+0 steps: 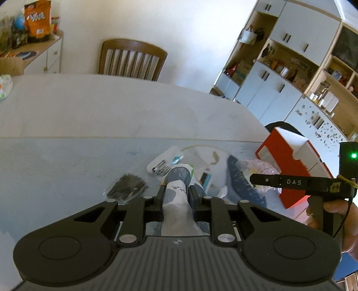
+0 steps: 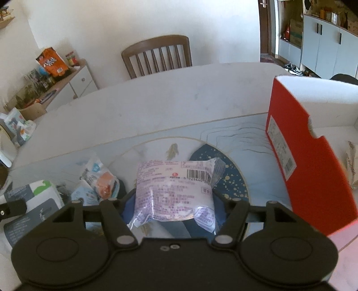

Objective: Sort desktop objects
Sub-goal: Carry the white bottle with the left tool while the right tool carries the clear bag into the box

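both claws angled down over table (image 1: 67, 107): left claw (image 1: 176, 194) pinching grey-white pack (image 1: 176, 190), right claw (image 2: 174, 201) clamping pink packet (image 2: 174, 190).

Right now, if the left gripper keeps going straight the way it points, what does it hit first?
The left gripper, shut on a grey-and-white pack, would likely meet the clear packet with black-and-white stripes lying on the table just ahead; depth is uncertain.

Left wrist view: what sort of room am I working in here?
Most likely a home dining or living room: a brown wooden slat-back chair at a pale dining table, white-and-wood storage cabinets full of household goods, and an orange snack bag on a sideboard.
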A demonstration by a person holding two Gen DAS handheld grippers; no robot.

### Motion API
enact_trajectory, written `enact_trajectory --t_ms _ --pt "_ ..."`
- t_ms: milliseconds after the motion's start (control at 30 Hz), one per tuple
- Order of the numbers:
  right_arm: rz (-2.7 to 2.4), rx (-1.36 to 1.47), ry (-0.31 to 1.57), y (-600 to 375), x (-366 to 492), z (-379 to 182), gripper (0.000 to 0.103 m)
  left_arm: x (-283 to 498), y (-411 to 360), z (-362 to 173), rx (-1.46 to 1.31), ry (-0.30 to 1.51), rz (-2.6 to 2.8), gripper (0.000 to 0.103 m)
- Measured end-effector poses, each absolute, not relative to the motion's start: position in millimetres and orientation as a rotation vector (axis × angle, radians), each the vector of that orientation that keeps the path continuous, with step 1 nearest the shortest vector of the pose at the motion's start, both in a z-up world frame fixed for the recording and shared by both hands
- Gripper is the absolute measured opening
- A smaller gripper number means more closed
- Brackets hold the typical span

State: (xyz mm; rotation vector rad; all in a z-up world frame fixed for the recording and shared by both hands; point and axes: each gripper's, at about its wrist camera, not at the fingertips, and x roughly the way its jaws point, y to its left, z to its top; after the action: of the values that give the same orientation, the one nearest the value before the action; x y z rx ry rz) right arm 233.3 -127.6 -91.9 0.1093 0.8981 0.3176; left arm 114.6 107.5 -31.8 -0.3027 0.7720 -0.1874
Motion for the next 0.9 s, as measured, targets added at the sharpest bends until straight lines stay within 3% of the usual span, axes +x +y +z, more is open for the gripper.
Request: enact_trajectory --t_ms 900 --pt "0.348 0.105 0.827 -201.9 176.3 -22.9 0.066 120.7 22.2 19.4 -0.227 0.705 -0.356 0.019"
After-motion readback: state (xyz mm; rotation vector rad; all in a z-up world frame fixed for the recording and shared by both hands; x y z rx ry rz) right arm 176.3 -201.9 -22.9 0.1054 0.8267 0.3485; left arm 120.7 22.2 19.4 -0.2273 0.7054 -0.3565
